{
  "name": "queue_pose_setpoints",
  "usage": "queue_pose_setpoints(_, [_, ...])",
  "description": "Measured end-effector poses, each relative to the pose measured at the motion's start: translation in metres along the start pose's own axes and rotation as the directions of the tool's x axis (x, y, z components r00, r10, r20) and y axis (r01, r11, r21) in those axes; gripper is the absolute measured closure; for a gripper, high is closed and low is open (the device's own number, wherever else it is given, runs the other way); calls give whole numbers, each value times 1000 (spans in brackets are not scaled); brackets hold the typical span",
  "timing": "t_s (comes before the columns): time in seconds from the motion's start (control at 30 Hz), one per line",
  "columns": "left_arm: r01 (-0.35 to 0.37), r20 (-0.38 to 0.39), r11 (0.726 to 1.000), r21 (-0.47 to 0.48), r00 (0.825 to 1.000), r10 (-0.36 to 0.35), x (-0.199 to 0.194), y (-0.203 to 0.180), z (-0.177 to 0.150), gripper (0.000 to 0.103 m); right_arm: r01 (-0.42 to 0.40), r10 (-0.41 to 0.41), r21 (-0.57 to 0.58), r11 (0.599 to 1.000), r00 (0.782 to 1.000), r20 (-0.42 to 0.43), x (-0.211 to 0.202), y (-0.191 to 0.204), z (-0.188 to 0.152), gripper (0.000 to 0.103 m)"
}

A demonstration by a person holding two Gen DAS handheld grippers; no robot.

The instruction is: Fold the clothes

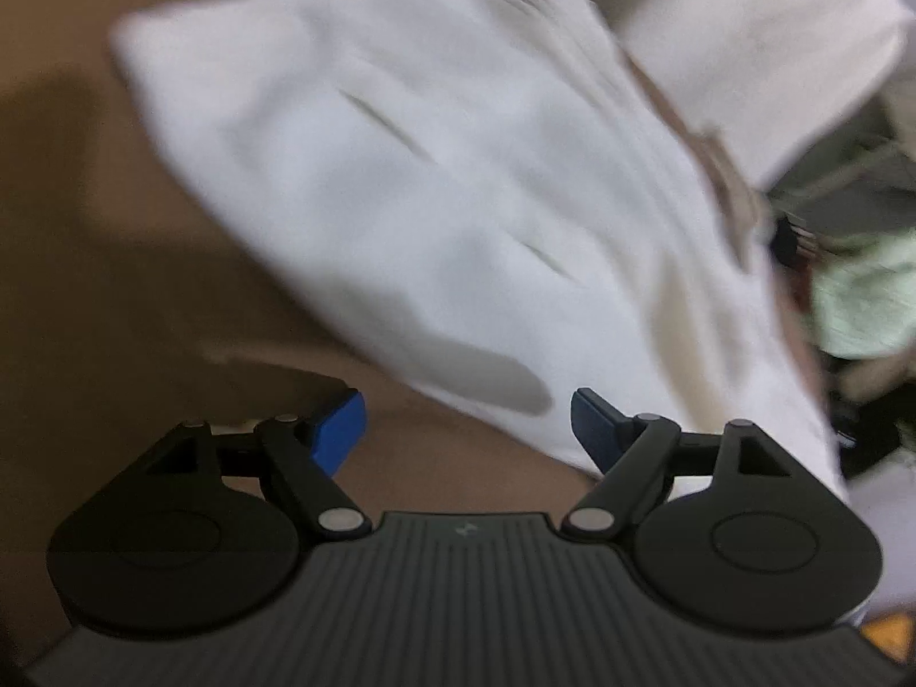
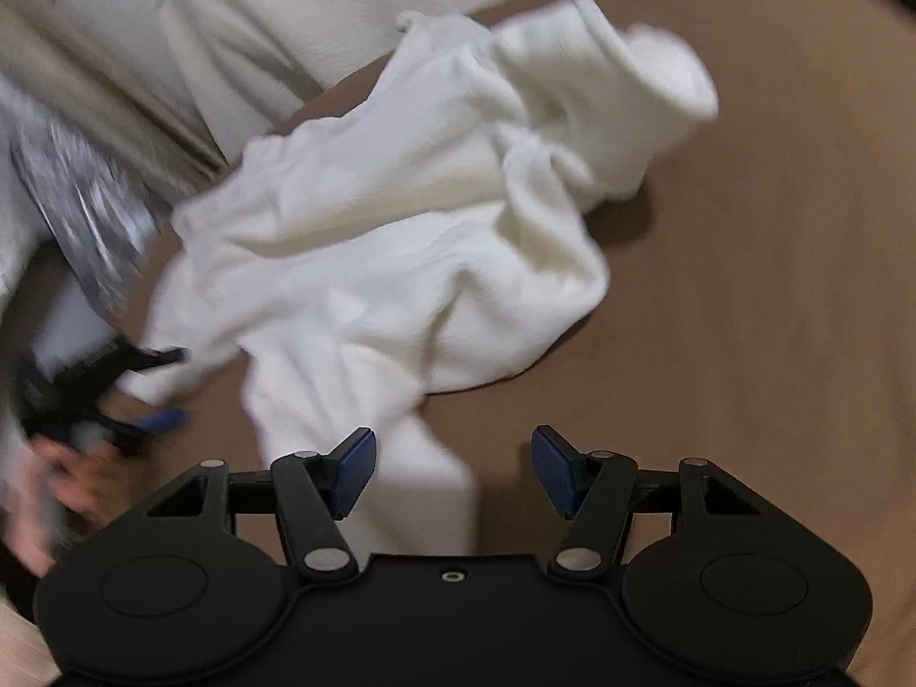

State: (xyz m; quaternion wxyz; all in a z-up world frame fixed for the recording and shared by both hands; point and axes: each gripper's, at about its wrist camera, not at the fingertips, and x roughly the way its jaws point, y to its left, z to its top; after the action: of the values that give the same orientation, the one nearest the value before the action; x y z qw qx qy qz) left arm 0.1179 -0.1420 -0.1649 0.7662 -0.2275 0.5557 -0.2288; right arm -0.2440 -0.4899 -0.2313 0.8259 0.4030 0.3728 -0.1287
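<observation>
A white garment (image 2: 401,229) lies crumpled on a brown table (image 2: 744,286), with a sleeve-like tube at its far right end. In the left wrist view the same white garment (image 1: 429,183) spreads ahead, blurred. My left gripper (image 1: 468,429) is open just short of the cloth's near edge, with nothing between its blue pads. A strip of the cloth runs down between the jaws of my right gripper (image 2: 452,469), which stands open above it. The left gripper (image 2: 131,395) also shows blurred at the left of the right wrist view, next to the garment's left edge.
A person's hand (image 2: 51,492) holds the left gripper. A cream cloth or cushion (image 2: 200,28) lies beyond the table's far edge. A pale green cloth (image 1: 864,297) and dark clutter sit off the table to the right. Bare brown tabletop (image 1: 86,229) lies left of the garment.
</observation>
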Motion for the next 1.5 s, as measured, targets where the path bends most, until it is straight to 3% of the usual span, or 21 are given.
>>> queue_pose_setpoints(0.07, [5, 7, 1000, -16, 1000, -5, 9, 2, 1, 23, -44, 44, 36, 998, 999, -4, 1, 0, 0, 37])
queue_pose_setpoints(0.13, [59, 15, 998, 17, 998, -59, 19, 2, 5, 14, -58, 58, 15, 998, 998, 4, 2, 6, 0, 37])
queue_pose_setpoints(0.2, [114, 27, 991, 74, 993, -117, 28, -1, 10, 13, -101, 101, -32, 994, 995, 0, 5, 12, -3, 37])
queue_pose_setpoints(0.27, [105, 48, 988, 115, 993, -111, 30, -4, 11, 19, -122, 121, -71, 990, 993, -14, 12, 19, -6, 37])
queue_pose_setpoints(0.3, [91, 61, 987, 132, 993, -100, 30, -6, 11, 46, -92, 92, -91, 992, 996, -6, 17, 21, -5, 37])
queue_pose_setpoints(0.33, [78, 74, 986, 149, 993, -89, 30, -7, 10, 89, -63, 63, -111, 992, 998, 2, 22, 24, -3, 37])
queue_pose_setpoints(0.47, [107, 80, 977, 185, 989, -123, 31, -8, 13, 95, 40, -35, -200, 979, 999, 31, 42, 33, 0, 36])
queue_pose_setpoints(0.57, [67, 135, 962, 264, 985, -105, 13, -23, 13, 95, -40, 25, -367, 929, 999, -47, 61, 47, -7, 91])
queue_pose_setpoints(0.67, [54, 270, 938, 341, 951, -153, -40, -38, 13, 96, -155, 159, -417, 895, 987, -25, 43, 77, -13, 91])
queue_pose_setpoints(0.77, [95, 388, 950, 296, 897, -211, -110, -29, 24, 96, -330, 334, -499, 801, 939, -85, 9, 127, -21, 91])
queue_pose_setpoints(0.8, [108, 402, 961, 256, 892, -208, -128, -20, 31, 96, -394, 384, -524, 755, 914, -133, 0, 143, -27, 91])
queue_pose_setpoints(0.9, [16, 405, 989, 148, 911, -76, -151, 15, 40, 95, -603, 522, -538, 589, 792, -316, -18, 185, -58, 91])
queue_pose_setpoints(0.93, [-49, 411, 990, 131, 912, -9, -150, 25, 38, 95, -643, 531, -522, 560, 763, -368, -14, 192, -71, 91])
queue_pose_setpoints(0.97, [-138, 405, 984, 109, 911, 83, -146, 35, 35, 95, -656, 515, -510, 556, 753, -409, -5, 198, -82, 91])
queue_pose_setpoints(1.07, [-322, 346, 943, 89, 897, 274, -128, 48, 29, 95, -634, 411, -509, 583, 770, -489, 33, 207, -107, 91])
queue_pose_setpoints(1.13, [-352, 343, 932, 90, 889, 303, -127, 49, 29, 95, -636, 382, -473, 610, 759, -528, 51, 210, -115, 91])
queue_pose_setpoints(1.2, [-367, 350, 926, 90, 882, 316, -128, 48, 28, 95, -653, 376, -476, 589, 743, -553, 50, 218, -124, 90])
queue_pose_setpoints(1.27, [-382, 358, 920, 89, 874, 328, -129, 47, 28, 94, -631, 322, -534, 563, 763, -561, 44, 229, -133, 83])
queue_pose_setpoints(1.33, [-396, 365, 914, 89, 866, 341, -130, 47, 28, 91, -575, 268, -587, 570, 805, -529, 40, 230, -130, 83])
queue_pose_setpoints(1.43, [-418, 376, 904, 87, 854, 359, -132, 46, 28, 90, -498, 263, -557, 665, 854, -450, 24, 206, -96, 66])
queue_pose_setpoints(1.5, [-433, 383, 897, 87, 846, 371, -133, 45, 28, 90, -500, 317, -486, 717, 854, -412, 6, 190, -69, 64])
